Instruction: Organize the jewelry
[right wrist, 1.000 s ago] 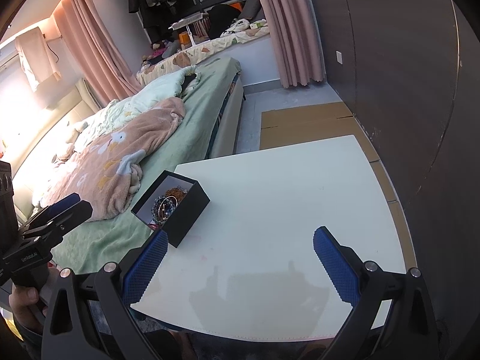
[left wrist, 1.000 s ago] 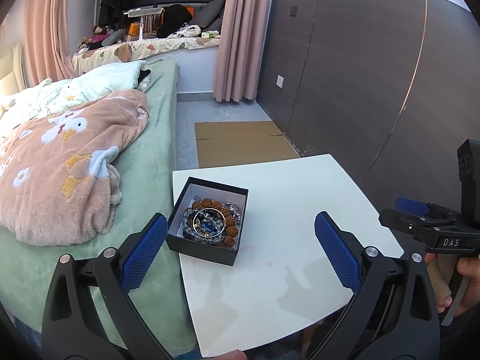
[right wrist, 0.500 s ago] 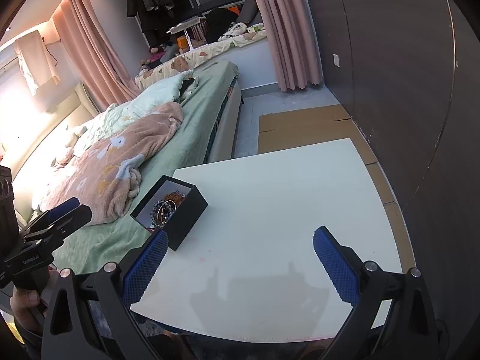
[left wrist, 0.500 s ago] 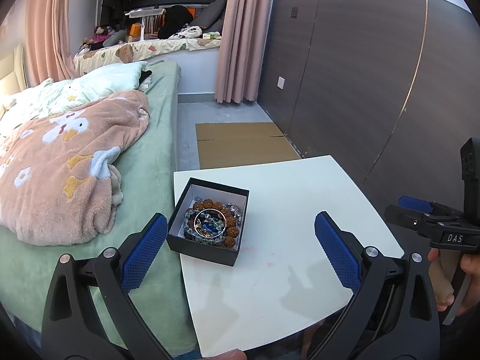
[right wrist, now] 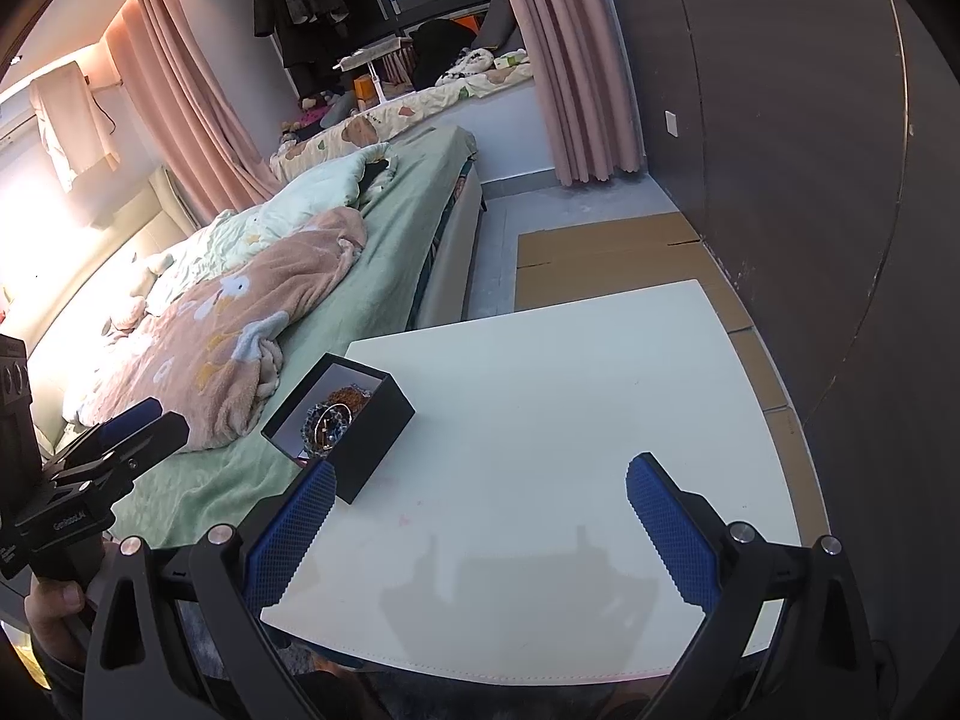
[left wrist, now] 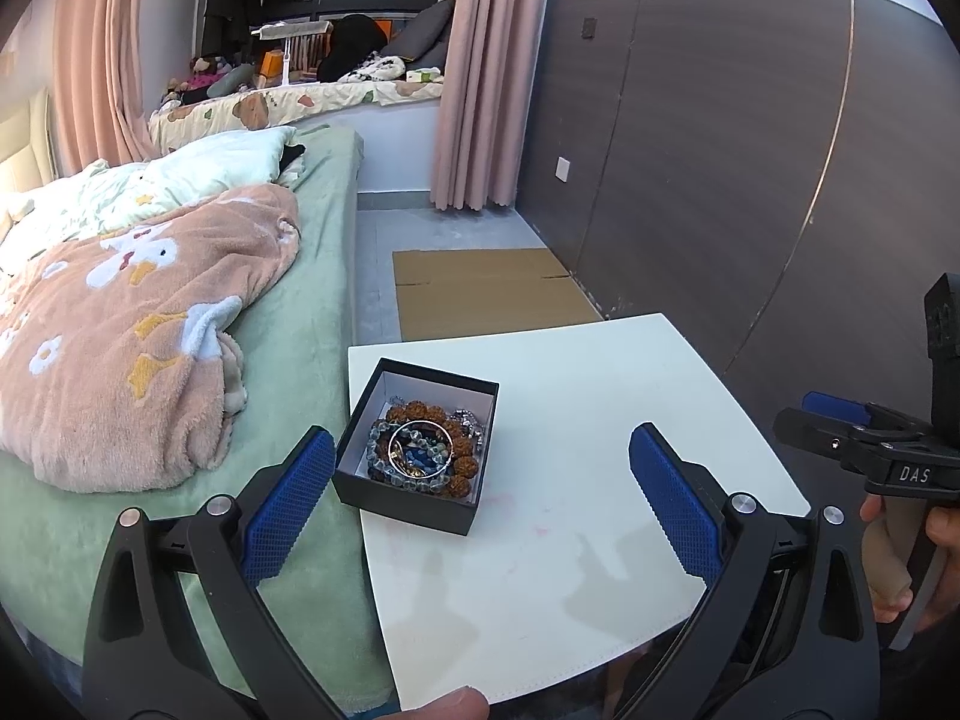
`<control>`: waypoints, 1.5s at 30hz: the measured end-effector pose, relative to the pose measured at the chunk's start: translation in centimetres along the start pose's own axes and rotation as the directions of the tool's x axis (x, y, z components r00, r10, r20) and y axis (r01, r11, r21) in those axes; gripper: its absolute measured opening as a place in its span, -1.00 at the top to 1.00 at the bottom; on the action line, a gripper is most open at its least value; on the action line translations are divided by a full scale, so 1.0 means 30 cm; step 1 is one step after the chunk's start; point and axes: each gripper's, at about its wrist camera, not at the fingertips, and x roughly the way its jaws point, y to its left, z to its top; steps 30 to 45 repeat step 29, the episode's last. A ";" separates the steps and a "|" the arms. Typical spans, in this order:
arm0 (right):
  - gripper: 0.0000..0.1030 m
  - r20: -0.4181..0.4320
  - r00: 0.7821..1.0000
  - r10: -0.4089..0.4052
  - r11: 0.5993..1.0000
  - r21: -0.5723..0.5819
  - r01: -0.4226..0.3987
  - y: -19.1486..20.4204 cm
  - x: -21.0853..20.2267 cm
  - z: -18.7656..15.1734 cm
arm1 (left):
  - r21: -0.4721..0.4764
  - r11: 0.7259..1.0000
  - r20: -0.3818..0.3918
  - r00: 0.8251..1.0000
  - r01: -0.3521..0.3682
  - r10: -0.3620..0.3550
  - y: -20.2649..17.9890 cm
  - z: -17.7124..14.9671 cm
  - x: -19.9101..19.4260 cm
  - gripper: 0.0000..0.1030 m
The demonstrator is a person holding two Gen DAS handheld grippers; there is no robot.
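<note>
An open black jewelry box [left wrist: 414, 495] stands at the left side of a white table [left wrist: 588, 540]. It holds brown bead bracelets [left wrist: 462, 462], a clear bead bracelet and a silver bangle [left wrist: 420, 447] heaped together. The box also shows in the right wrist view [right wrist: 372, 444]. My left gripper [left wrist: 480, 504] is open and empty, above the table's near edge just short of the box. My right gripper [right wrist: 477, 528] is open and empty, over the table's near right part, with the box by its left finger.
A bed with a green sheet [left wrist: 300, 330] and a pink fleece blanket [left wrist: 120, 330] adjoins the table's left side. A dark panelled wall [left wrist: 720, 150] runs along the right. Flattened cardboard [left wrist: 486, 294] lies on the floor beyond the table.
Both grippers have drifted only slightly; the box sits a little further from the right gripper's view centre. The jaws stay open and nothing was taken hold of.
</note>
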 end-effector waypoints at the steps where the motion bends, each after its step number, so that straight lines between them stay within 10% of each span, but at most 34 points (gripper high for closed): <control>1: -0.85 0.001 1.000 -0.001 1.000 -0.001 0.001 -0.001 -0.001 0.000 | 0.001 1.000 0.001 1.000 0.000 0.000 -0.001 0.000 0.001 -0.90; 45: -0.85 -0.010 1.000 -0.011 1.000 0.007 0.011 -0.041 0.024 0.016 | -0.024 1.000 -0.004 1.000 -0.003 0.003 0.019 0.013 0.026 -0.90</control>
